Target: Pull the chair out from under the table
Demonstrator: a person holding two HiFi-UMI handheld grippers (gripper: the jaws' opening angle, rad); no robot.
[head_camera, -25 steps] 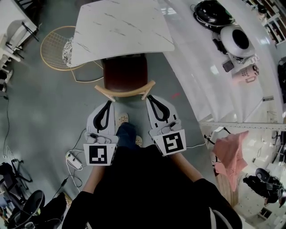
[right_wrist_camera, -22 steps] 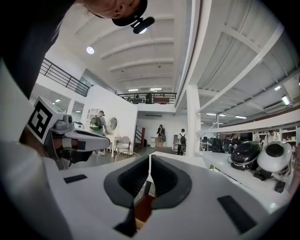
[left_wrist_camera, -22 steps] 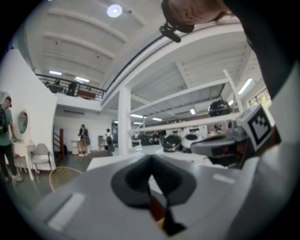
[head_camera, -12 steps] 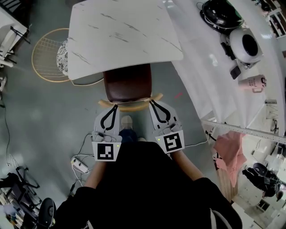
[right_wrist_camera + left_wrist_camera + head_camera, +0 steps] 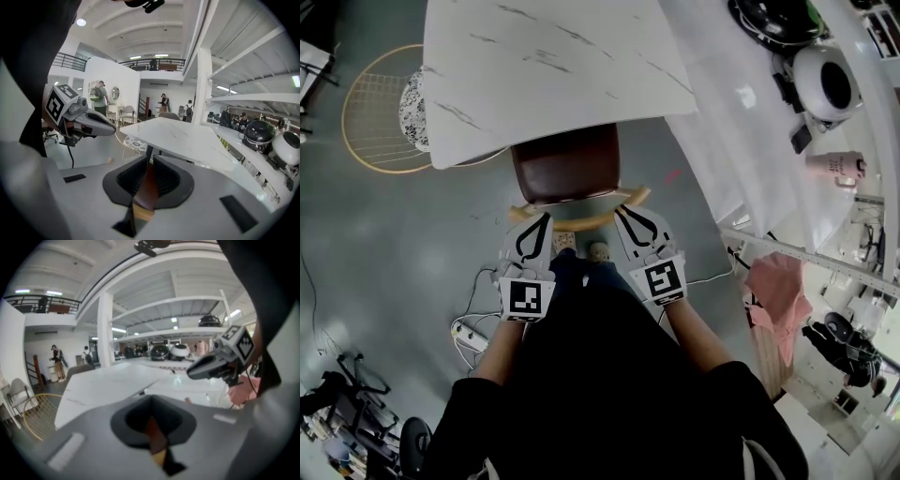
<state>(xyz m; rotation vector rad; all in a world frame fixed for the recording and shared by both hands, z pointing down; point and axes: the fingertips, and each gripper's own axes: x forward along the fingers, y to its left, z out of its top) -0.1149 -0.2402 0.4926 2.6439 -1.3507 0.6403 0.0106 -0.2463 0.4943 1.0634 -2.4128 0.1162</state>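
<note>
A chair with a dark brown seat (image 5: 567, 164) and a curved wooden backrest (image 5: 581, 221) stands half tucked under the white marble table (image 5: 553, 75). My left gripper (image 5: 543, 218) is shut, its tips over the backrest's left part. My right gripper (image 5: 622, 214) is shut too, with its tips over the right part. Whether either one touches the wood I cannot tell. In the left gripper view the jaws (image 5: 150, 403) stand together, with a sliver of brown seat and wood showing beyond them. The right gripper view (image 5: 150, 161) shows the same sliver.
A gold wire chair (image 5: 380, 112) stands left of the table. A long white counter (image 5: 750, 122) with appliances and a pink cup (image 5: 834, 169) runs along the right. A power strip (image 5: 469, 333) and cables lie on the floor at the left. My feet (image 5: 577, 251) are just behind the chair.
Both grippers have come down and forward, from just behind the backrest to over its two ends. Both have stayed shut. The chair has not moved relative to the table.
</note>
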